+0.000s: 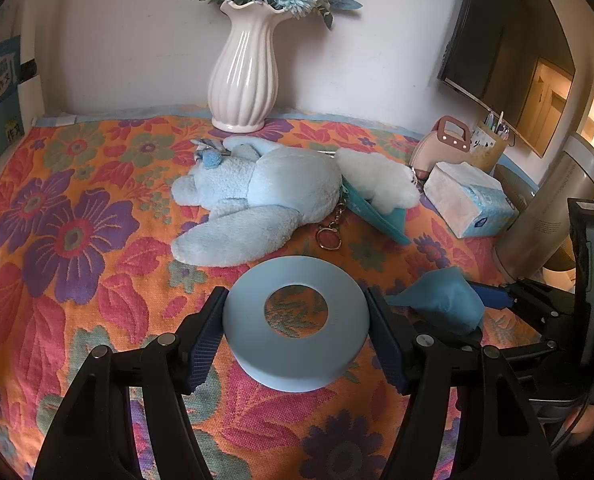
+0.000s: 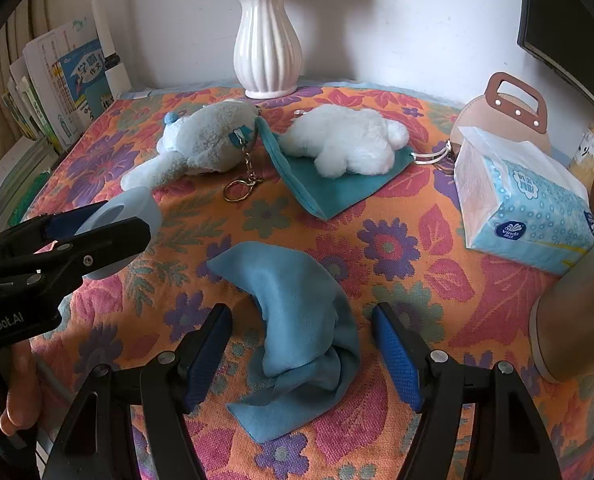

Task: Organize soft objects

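- Left wrist view: left gripper (image 1: 297, 322) clamped on pale blue foam ring with round centre hole (image 1: 297, 322), pads pressing both sides; ring low over floral woven tablecloth (image 1: 77, 220), possibly resting on it.
- Beyond ring: light blue plush toy with keyring chain (image 1: 253, 196), white fluffy plush toy (image 1: 377, 180) on teal felt pouch (image 1: 381, 216), white ribbed vase of blue flowers (image 1: 245, 76) at wall.
- At right edge: right gripper seen side-on by crumpled blue cloth (image 1: 441, 304).
- Right wrist view: right gripper (image 2: 303, 356) spread wide, pads clear of crumpled blue cloth lying loose between them. No earlier frame given, so nothing on jaw motion.
- At right: tissue pack (image 2: 529, 216).
- Progress: two plush toys grouped near vase; cloth unfolded, ring unplaced. Judged partway, both items outstanding.
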A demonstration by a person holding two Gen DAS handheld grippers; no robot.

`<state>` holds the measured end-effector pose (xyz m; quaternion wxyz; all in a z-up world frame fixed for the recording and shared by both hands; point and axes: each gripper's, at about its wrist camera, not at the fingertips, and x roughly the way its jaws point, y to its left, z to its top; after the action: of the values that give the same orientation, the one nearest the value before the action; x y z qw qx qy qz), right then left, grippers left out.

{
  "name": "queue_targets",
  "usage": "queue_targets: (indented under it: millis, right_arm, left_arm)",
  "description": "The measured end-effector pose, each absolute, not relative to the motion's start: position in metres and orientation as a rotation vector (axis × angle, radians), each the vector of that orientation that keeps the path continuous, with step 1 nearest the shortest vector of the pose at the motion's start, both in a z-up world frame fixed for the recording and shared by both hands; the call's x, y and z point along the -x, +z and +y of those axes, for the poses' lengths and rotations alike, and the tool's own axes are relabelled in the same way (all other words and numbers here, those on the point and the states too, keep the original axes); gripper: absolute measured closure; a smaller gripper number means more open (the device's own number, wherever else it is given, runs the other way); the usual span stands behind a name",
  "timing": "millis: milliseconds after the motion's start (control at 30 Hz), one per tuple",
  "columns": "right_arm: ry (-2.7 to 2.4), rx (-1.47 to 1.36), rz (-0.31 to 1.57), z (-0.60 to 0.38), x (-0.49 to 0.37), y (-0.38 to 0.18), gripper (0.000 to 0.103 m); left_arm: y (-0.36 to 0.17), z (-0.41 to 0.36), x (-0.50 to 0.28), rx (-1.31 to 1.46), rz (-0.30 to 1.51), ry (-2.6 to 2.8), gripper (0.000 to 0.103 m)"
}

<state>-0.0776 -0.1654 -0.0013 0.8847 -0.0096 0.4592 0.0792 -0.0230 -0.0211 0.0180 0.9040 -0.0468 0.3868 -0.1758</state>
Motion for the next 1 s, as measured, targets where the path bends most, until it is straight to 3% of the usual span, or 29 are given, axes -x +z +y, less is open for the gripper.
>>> queue_targets:
  millis: [533, 600, 733, 767, 1000]
  right_arm:
    - [0.163, 0.018, 0.956, -0.166, 0.078, -0.002, 0.03]
    - [0.152, 0.024, 0.951, -0.167, 0.078, -0.001, 0.036]
    - [0.138, 0.033, 0.917, -0.166, 0.084, 0.003, 0.074]
    - [0.134, 0.04, 0.906, -0.165, 0.088, 0.004, 0.078]
    - [0.163, -0.084, 0.908, -0.178, 0.115, 0.008, 0.081]
  left_arm:
    - [0.018, -0.02, 0.023, 0.097, 0.797, -0.367, 0.037]
    - [0.018, -0.02, 0.024, 0.101, 0.795, -0.37, 0.037]
    - [0.02, -0.016, 0.025, 0.132, 0.789, -0.404, 0.038]
    - [0.02, -0.015, 0.025, 0.144, 0.787, -0.421, 0.038]
    - [0.025, -0.013, 0.031, 0.192, 0.765, -0.535, 0.038]
